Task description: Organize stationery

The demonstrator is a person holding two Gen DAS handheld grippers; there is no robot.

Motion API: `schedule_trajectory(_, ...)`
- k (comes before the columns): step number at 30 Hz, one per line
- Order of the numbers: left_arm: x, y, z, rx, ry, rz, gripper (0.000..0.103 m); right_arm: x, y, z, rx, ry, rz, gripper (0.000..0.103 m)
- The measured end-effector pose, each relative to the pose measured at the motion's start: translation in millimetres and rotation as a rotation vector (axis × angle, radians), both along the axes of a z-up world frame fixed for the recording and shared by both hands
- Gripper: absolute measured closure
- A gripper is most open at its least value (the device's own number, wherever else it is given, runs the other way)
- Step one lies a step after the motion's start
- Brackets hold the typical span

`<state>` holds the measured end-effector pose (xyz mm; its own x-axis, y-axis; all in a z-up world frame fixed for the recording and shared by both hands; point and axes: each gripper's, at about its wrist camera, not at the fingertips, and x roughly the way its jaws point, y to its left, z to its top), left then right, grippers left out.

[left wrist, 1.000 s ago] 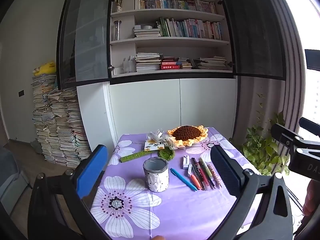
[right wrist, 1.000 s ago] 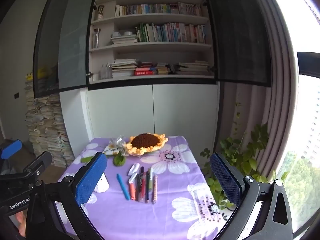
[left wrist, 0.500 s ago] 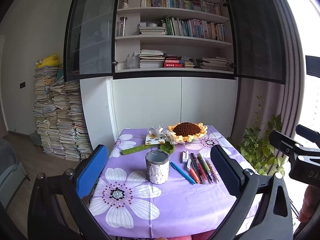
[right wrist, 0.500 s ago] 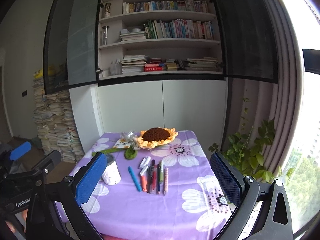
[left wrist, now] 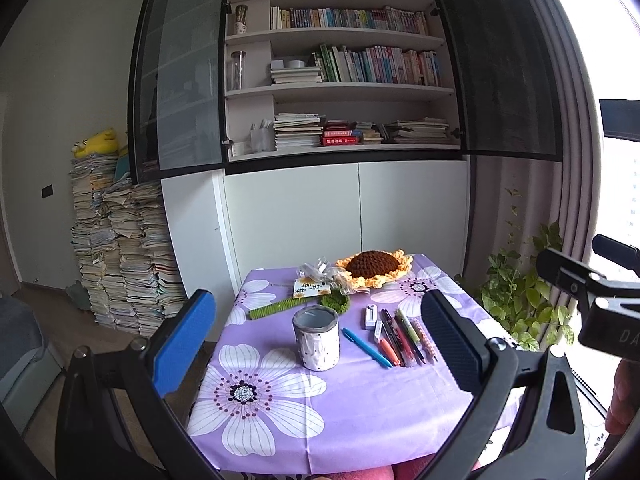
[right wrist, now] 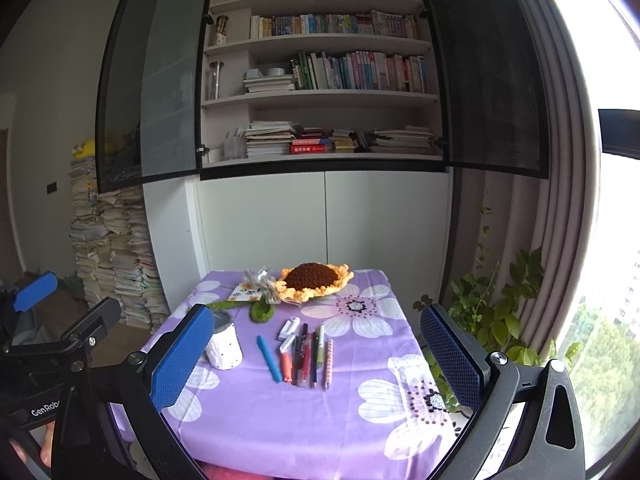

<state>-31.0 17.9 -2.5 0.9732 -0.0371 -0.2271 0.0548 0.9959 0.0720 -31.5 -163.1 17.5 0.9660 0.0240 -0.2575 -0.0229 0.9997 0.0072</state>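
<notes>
Hovering apart, empty: left tongs [left wrist: 316, 354] | right tongs [right wrist: 316, 354] | white speckled cylindrical pen cup [left wrist: 316, 338] ahead of left | coloured pens row [right wrist: 306, 354] ahead of right.

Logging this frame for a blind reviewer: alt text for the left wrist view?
Open left gripper frames a purple floral tablecloth holding a white pen cup, with a row of pens to its right. Bookshelf behind.

Home study, bookshelves [left wrist: 344, 68], stacked magazines [left wrist: 120, 248], floral tablecloth [left wrist: 360, 396]
</notes>
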Motion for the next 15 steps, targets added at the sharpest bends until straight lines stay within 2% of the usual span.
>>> schedule_trajectory(6,0.4,1.4,-2.1,-0.002,-0.017,0.034,0.001,2.6,-0.5,-2.1,-0.007,-0.002,-0.014,0.000)
schedule_trajectory(15,2.7,0.0,-2.9,-0.001,-0.021,0.028,0.001,4.5,2.5,-5.9,-0.021,0.009,-0.009,0.000)
